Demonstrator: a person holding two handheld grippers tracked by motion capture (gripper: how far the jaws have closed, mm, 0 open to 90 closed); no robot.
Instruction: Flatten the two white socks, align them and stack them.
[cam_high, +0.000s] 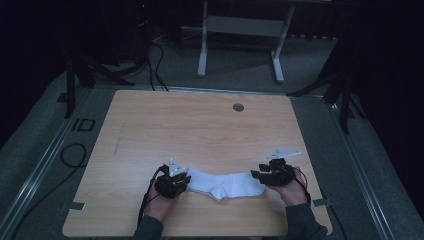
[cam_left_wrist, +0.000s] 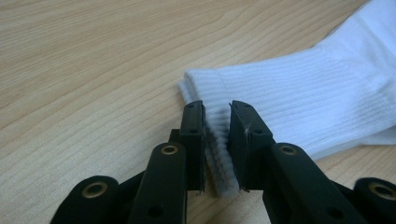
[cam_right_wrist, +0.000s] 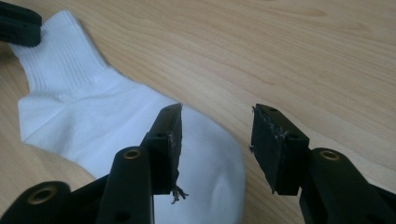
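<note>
A white sock (cam_high: 227, 183) lies flat near the front edge of the wooden table (cam_high: 200, 130), cuff to the left, toe to the right. My left gripper (cam_high: 181, 181) is shut on the ribbed cuff edge; in the left gripper view its jaws pinch a fold of the sock (cam_left_wrist: 299, 98) at the left gripper (cam_left_wrist: 216, 116). My right gripper (cam_high: 259, 175) stands open at the toe end. In the right gripper view the right gripper (cam_right_wrist: 217, 123) straddles the rim of the sock (cam_right_wrist: 107, 116) toe, one jaw over the fabric and the other over bare wood.
A round grommet hole (cam_high: 238, 107) sits at the table's far middle. A white desk frame (cam_high: 240, 35) stands on the floor behind. Cables (cam_high: 72, 155) lie on the floor to the left. A person's hands and sleeves come in from the bottom edge.
</note>
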